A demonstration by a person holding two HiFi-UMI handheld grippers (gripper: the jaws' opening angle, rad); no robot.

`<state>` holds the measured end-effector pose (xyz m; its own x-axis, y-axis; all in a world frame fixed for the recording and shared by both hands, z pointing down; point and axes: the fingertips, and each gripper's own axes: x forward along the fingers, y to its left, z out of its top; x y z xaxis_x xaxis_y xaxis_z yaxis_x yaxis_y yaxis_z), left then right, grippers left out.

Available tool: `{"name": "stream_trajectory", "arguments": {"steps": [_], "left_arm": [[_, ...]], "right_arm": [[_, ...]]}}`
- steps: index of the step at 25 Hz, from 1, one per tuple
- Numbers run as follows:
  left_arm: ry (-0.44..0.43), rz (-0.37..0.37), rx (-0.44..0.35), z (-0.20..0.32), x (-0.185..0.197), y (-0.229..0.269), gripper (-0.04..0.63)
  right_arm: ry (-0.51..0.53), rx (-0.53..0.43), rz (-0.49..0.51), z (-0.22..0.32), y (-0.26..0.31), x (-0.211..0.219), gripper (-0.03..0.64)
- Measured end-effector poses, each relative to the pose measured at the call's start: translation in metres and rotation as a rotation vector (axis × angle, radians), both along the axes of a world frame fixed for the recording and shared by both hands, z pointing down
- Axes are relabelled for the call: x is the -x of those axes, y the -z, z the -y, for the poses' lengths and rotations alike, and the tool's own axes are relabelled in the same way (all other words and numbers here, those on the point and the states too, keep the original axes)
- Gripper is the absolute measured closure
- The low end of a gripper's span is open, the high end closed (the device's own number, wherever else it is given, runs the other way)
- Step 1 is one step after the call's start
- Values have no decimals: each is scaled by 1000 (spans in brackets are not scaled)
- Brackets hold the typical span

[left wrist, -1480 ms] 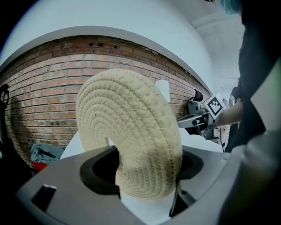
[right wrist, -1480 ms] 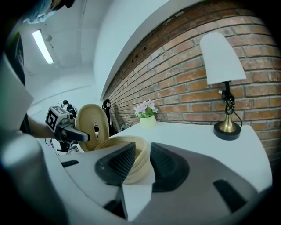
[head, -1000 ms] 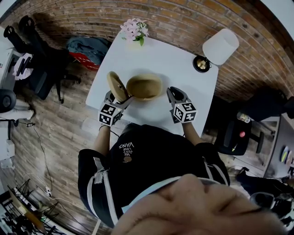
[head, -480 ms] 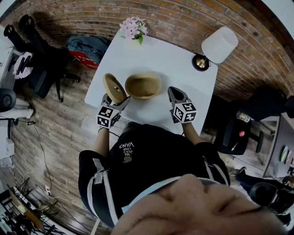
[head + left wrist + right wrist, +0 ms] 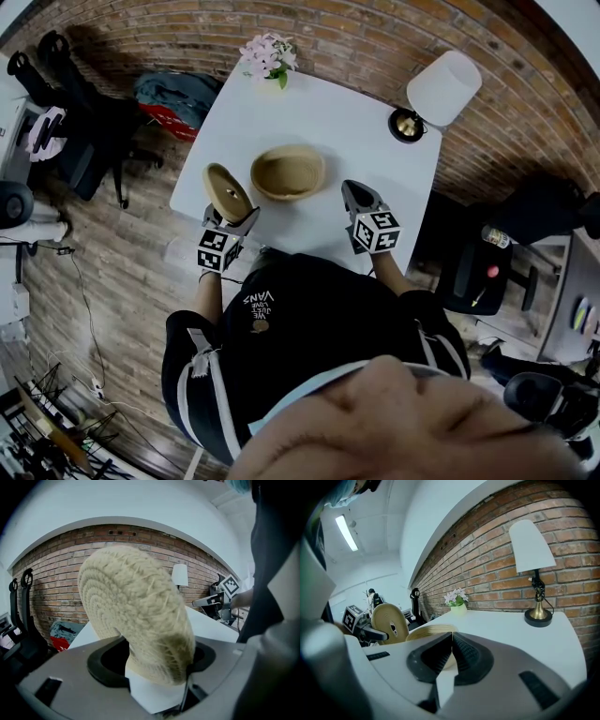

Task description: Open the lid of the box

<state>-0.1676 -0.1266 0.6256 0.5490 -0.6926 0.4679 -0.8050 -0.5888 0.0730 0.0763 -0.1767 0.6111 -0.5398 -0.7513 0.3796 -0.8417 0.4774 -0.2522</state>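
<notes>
A round woven box [image 5: 288, 172] stands open on the white table [image 5: 328, 112], its hollow inside showing. Its woven lid [image 5: 227, 192] is held on edge to the left of the box, near the table's left front corner, with my left gripper [image 5: 234, 217] shut on its rim. In the left gripper view the lid [image 5: 136, 616] fills the space between the jaws of the left gripper [image 5: 157, 667]. My right gripper [image 5: 354, 192] hovers right of the box, shut and empty. From the right gripper [image 5: 451, 637] I see the box [image 5: 429, 632] and the lid [image 5: 389, 623] beyond.
A table lamp with a white shade [image 5: 442, 89] stands at the far right corner and a pot of pink flowers [image 5: 267, 56] at the far left corner. Brick floor surrounds the table, with chairs to the left and right.
My left gripper has carried the lid leftward and toward the table's near edge, away from the box. The right gripper has stayed in place.
</notes>
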Motion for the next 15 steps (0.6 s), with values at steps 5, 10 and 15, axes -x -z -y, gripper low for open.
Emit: {"name": "stream_trajectory", "arguments": {"steps": [5,10,15], "left_arm": [[32,3,20,-11,3,-6,276],[50,8,32,-20,3,-11,276],[55,15,42,-27,1,-15,278]], "right_arm": [[11,14,-7,-5,-6,-4,612],[18,25,-12,-8,-10,-5,612],[26,36,-12,-12,-14,-5,612]]}}
